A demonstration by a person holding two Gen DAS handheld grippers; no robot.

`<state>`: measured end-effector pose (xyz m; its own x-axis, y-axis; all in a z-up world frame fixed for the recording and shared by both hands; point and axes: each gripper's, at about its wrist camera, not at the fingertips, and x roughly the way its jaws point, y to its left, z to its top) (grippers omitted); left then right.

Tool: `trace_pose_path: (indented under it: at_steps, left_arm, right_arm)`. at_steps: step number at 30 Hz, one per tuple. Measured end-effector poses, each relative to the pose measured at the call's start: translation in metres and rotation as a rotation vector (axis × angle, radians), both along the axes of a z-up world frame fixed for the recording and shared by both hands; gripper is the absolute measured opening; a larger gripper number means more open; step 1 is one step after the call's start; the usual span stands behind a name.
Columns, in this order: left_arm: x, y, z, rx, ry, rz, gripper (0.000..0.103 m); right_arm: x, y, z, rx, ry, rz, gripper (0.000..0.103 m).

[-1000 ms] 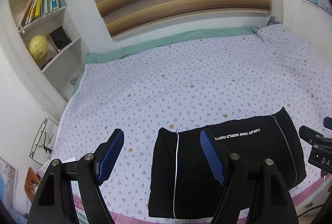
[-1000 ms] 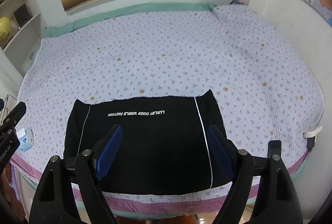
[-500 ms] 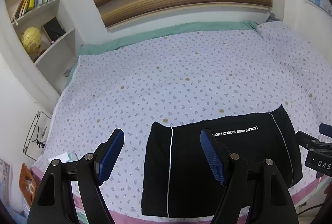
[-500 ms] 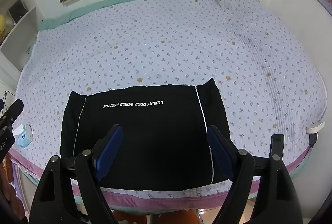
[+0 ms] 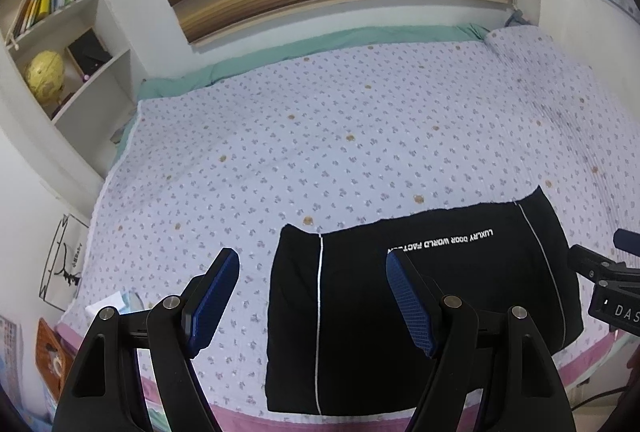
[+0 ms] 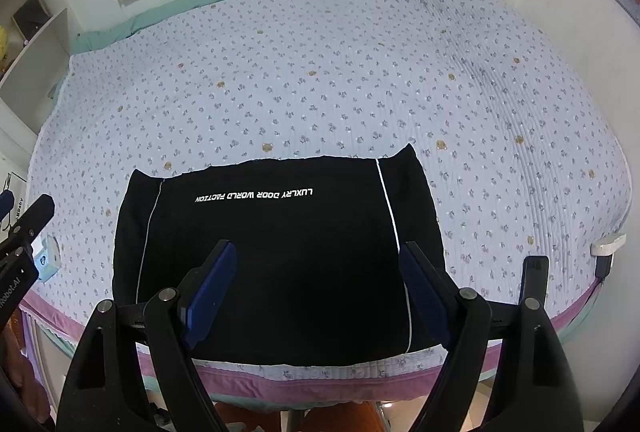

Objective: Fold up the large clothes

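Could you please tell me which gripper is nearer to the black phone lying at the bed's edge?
Right. The right gripper hovers open over the folded black garment, just beside the black phone; the left gripper hangs open past the garment's opposite side.

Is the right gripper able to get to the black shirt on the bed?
Probably yes. The right gripper hangs open right over the folded black shirt, and nothing lies between them on the bed.

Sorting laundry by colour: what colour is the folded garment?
Black garment with white stripes and lettering; clearest in the right wrist view.
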<state>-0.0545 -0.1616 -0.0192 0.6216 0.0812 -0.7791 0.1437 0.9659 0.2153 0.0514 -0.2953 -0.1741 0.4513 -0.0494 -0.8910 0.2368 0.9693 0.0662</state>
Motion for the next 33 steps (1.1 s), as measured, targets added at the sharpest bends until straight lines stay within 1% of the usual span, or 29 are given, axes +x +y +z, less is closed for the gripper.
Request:
trace_pose_path:
  at_steps: [10,15,19,33]
  left_arm:
    - [0.005,0.002,-0.008,0.008,0.025,-0.010,0.077]
    - [0.005,0.004,-0.013,0.017,0.040,0.003,0.077]
    - [0.005,0.003,-0.013,0.039,0.030,0.006,0.077]
    - [0.006,-0.009,-0.011,0.052,0.036,-0.014,0.077]
  right_arm:
    - [-0.001,-0.002,-0.003,0.000,0.007,0.000,0.085]
    - [0.000,-0.002,-0.005,-0.001,0.015,0.008,0.085]
    - [0.001,-0.002,-0.006,-0.001,0.015,0.010,0.085]
    - [0.005,-0.007,-0.008,0.010,0.019,0.016,0.085]
